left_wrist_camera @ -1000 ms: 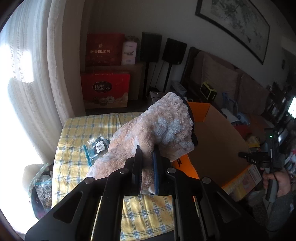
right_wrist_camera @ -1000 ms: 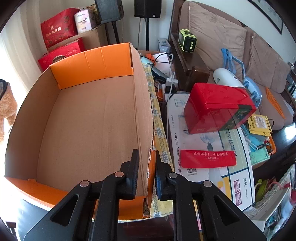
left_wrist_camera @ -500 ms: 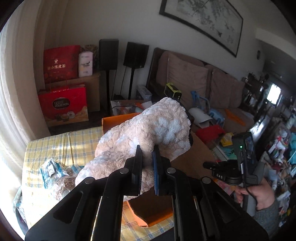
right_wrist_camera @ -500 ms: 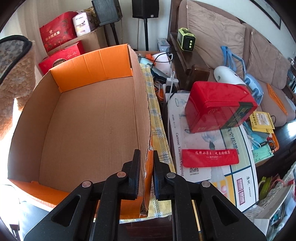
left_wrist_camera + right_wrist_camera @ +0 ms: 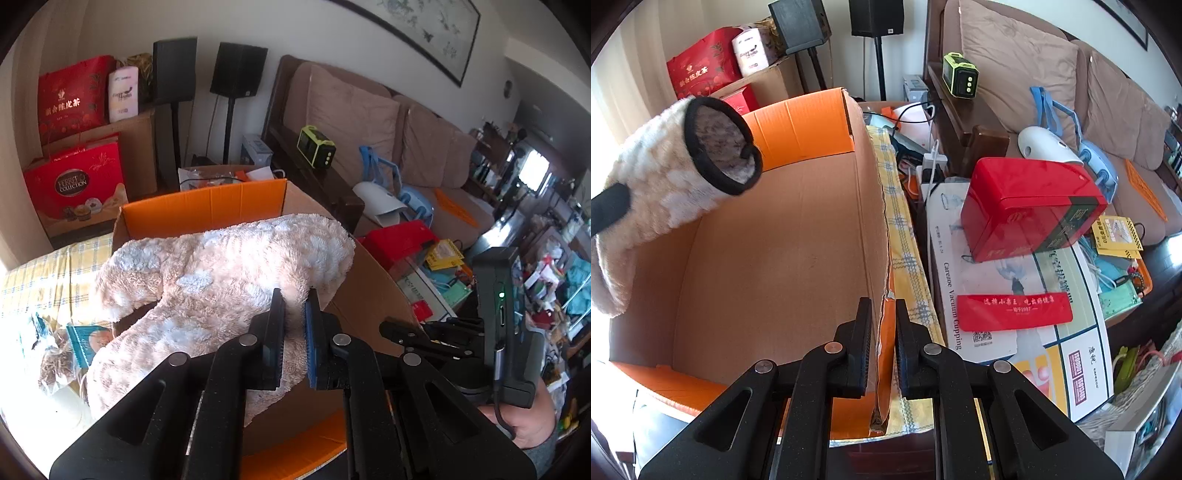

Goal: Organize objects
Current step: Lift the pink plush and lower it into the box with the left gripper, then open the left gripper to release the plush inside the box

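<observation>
Over the last second the left gripper, fingers clamped on the plush slipper, has swung it from above the checked surface to over the open cardboard box, whose wall the right gripper pinches; release looks next.

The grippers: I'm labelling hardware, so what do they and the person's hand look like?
Both the left gripper and the right gripper are matte black with silver pivot bolts. The left gripper's right finger pad is blue. The right gripper's handle shows a green LED and a dark cable; the hand is bare above a grey cuff.
</observation>
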A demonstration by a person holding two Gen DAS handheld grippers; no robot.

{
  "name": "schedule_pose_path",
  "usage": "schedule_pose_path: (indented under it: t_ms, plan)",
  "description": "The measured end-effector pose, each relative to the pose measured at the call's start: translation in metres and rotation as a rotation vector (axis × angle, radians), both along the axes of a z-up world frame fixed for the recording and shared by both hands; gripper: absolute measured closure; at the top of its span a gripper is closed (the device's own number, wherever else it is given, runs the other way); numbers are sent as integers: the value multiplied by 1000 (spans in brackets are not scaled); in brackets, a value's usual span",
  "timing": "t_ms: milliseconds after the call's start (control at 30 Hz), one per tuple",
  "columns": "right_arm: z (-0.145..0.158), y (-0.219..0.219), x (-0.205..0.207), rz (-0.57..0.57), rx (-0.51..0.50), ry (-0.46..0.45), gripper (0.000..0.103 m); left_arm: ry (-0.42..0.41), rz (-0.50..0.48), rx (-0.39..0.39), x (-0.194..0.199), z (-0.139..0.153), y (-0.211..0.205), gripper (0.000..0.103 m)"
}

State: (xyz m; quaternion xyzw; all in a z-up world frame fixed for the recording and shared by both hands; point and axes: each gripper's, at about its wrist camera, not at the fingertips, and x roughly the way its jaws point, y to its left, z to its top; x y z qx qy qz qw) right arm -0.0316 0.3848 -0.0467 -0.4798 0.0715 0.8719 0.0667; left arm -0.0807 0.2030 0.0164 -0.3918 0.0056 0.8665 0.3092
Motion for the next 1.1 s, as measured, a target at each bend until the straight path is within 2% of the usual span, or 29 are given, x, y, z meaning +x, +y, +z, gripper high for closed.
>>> schedule_pose_path:
  t_ms: [167, 300, 367, 433, 533, 600, 800, 867, 1100]
  plan:
    - [0, -1, -1, -2, 2, -2, 92, -60, -60, -24, 5, -21, 21, 92]
    - [-1, -1, -1, -5, -1, -3, 92, -101, -75, -49, 9, -33, 30, 83]
    - [-1, 0, 0, -6, -6, -2, 92, -108, -63, -43, 10, -32, 29, 64]
    - [-1, 0, 0, -6, -6, -2, 92, -98, -47, -30, 12, -29, 24, 50]
    - [-1, 0, 0, -4, -4, -3, 92, -98, -19, 3, 10, -19, 8, 40]
    - [-1, 1, -1, -3, -2, -3, 92, -87, 3, 14, 9, -10, -6, 37]
    - [-1, 0, 0, -1, 3, -3, 92, -16, 71, 4, 8, 15, -56, 26]
    - [-1, 0, -1, -1, 6, -3, 92, -8, 97, -18, 6, 19, -70, 16]
    - [0, -1, -1, -1, 13, -5, 92, -10, 183, -81, 6, 15, -110, 14]
